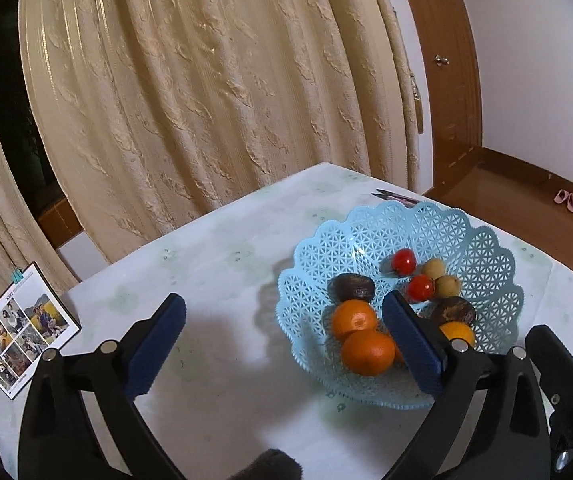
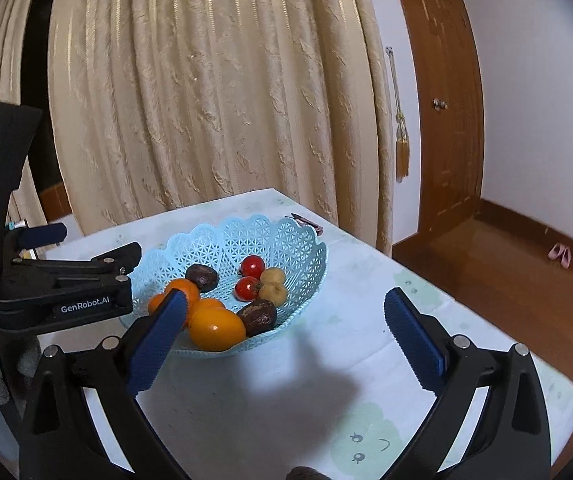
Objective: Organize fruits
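Observation:
A light blue lattice basket (image 1: pixel 482 248) (image 2: pixel 286 236) stands on the white table. It holds several oranges (image 1: pixel 367 353) (image 2: pixel 216 329), two red tomatoes (image 1: pixel 403 261) (image 2: pixel 252 266), two dark brown fruits (image 1: pixel 351 288) (image 2: pixel 257 317) and two small tan fruits (image 1: pixel 434 268) (image 2: pixel 272 276). My left gripper (image 1: pixel 286 320) is open and empty, above the table at the basket's left side; its right finger overlaps the basket. It also shows in the right wrist view (image 2: pixel 86 252). My right gripper (image 2: pixel 286 312) is open and empty, in front of the basket.
A photo calendar (image 1: pixel 22 330) stands at the table's left edge. Small scissors (image 1: pixel 396 197) (image 2: pixel 306 222) lie behind the basket. A cream curtain (image 1: pixel 206 80) hangs behind the table. A wooden door (image 2: pixel 442 100) and brown floor are to the right.

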Demonstrator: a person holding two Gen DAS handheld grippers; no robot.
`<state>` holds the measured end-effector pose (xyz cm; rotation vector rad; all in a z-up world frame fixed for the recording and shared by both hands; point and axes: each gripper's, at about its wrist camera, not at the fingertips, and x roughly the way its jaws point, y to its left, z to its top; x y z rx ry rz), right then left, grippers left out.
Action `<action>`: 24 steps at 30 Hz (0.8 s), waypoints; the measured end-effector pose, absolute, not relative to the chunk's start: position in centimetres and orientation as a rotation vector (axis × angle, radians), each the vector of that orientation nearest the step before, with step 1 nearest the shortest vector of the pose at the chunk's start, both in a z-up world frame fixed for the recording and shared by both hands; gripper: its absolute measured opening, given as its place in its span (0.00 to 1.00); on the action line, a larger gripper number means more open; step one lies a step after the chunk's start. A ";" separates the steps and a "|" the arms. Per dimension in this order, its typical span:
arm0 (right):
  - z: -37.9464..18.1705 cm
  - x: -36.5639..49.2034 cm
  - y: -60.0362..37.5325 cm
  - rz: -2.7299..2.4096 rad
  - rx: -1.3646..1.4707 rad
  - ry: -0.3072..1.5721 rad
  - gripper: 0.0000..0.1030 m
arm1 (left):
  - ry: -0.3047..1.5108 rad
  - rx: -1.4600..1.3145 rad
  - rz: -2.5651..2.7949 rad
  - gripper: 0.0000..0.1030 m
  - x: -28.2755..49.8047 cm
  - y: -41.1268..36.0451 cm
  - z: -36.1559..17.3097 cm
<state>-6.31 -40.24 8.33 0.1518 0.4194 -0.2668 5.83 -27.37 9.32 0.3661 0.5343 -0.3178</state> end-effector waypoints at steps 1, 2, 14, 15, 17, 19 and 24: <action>8.4 -6.4 -40.0 -0.267 0.138 0.419 0.97 | 0.537 0.361 -0.316 0.95 5.8 -27.2 9.3; 8.5 -6.4 -39.8 -0.265 0.126 0.419 0.97 | 0.540 0.358 -0.314 0.95 5.8 -27.0 9.3; 7.9 -5.7 -38.1 -0.235 0.067 0.486 0.97 | 0.558 0.338 -0.318 0.95 5.2 -26.1 9.2; 7.8 -5.7 -38.1 -0.235 0.069 0.488 0.97 | 0.561 0.332 -0.319 0.95 5.2 -26.0 9.2; 7.8 -5.7 -38.1 -0.237 0.075 0.491 0.97 | 0.565 0.319 -0.325 0.95 5.1 -25.8 9.1; 7.9 -5.6 -38.1 -0.238 0.076 0.493 0.97 | 0.568 0.316 -0.326 0.95 5.1 -25.7 9.1; 7.9 -5.5 -38.1 -0.237 0.073 0.493 0.97 | 0.573 0.310 -0.324 0.95 5.3 -25.4 9.0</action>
